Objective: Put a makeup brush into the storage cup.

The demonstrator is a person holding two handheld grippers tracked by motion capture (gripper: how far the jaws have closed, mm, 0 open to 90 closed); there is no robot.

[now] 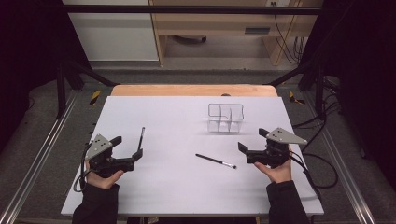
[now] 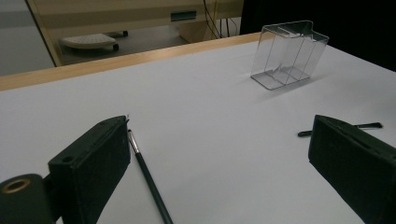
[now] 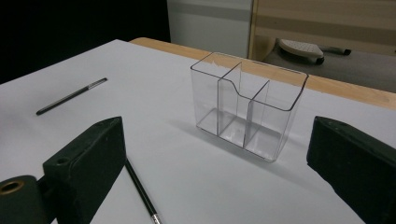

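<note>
clear organizer (image 1: 226, 117) nr far edge; both grippers, l (image 1: 127, 150) & r (image 1: 252, 143), wide open, empty; brushes (image 1: 215, 161) apart.

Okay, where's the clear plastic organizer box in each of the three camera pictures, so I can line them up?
High view: the clear organizer stands right of centre, toward the table's far edge.
Left gripper view: upper right, beyond the right jaw.
Right gripper view: centre, between the jaws but farther off, its compartments visible.
Shared landmark: the table's wooden far edge behind it, also at and.
</note>
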